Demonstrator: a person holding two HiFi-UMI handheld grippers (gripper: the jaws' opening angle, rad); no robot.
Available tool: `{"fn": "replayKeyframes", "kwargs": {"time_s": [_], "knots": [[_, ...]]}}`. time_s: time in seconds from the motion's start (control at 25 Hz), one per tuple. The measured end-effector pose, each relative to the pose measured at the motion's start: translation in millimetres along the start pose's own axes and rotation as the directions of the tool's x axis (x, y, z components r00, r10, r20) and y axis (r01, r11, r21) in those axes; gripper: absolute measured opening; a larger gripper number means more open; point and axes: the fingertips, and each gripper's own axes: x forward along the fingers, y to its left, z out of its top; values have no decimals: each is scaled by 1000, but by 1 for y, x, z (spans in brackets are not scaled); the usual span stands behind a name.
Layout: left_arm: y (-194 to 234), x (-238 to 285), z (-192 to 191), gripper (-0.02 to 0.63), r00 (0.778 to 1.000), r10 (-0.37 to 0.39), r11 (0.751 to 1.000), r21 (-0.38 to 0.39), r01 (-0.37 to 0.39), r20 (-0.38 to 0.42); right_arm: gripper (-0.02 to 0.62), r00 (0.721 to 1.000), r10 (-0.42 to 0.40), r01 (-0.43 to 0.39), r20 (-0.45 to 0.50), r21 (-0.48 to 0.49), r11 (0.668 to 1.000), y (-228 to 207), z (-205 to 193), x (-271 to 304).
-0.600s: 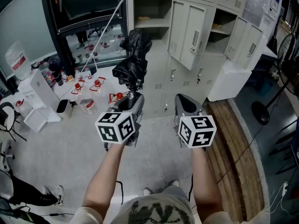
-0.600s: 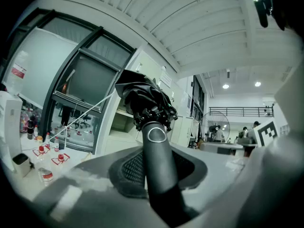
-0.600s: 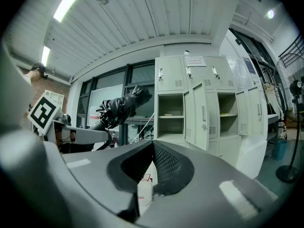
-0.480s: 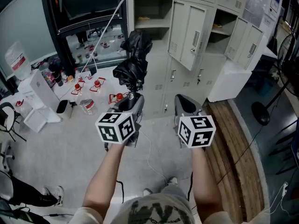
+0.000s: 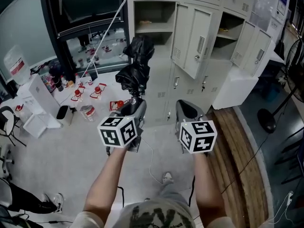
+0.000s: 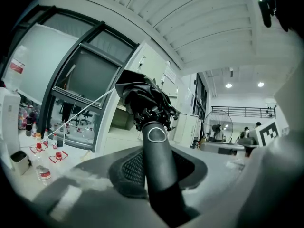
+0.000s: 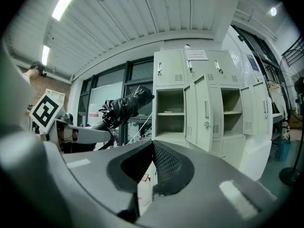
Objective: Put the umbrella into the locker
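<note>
A folded black umbrella [image 5: 136, 61] stands out ahead of my left gripper [image 5: 133, 104], which is shut on its dark handle [image 6: 156, 160]. The bunched canopy [image 6: 142, 99] points toward the grey-white lockers [image 5: 199, 42]. One upper locker compartment [image 5: 153, 14] stands open and mostly bare, with its door [image 5: 192, 42] swung out to the right. My right gripper [image 5: 188, 109] hovers beside the left one, level, its jaws together with nothing between them. In the right gripper view the umbrella [image 7: 124, 107] shows at left, and the open compartment [image 7: 170, 112] lies straight ahead of the right gripper [image 7: 152, 148].
Small red-capped bottles [image 5: 97, 88] and a plastic water bottle [image 5: 88, 112] litter the floor at left, beside a white box [image 5: 40, 99]. A cable [image 5: 153, 160] runs across the floor. A wooden platform [image 5: 242, 141] and a fan stand [image 5: 268, 115] lie at right. More locker doors [image 5: 254, 49] hang open.
The person has stepped a little toward the lockers; a shoe now shows farther forward on the floor. Both grippers keep their places and the left still holds the umbrella.
</note>
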Motion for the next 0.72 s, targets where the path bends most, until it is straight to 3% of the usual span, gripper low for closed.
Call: {"fn": "replayKeyframes", "kwargs": {"time_s": [0.72], "knots": [[40, 143, 2, 113, 995, 89, 996, 0, -89, -40, -2, 995, 95, -96, 8, 26, 995, -101, 5, 124]]}}
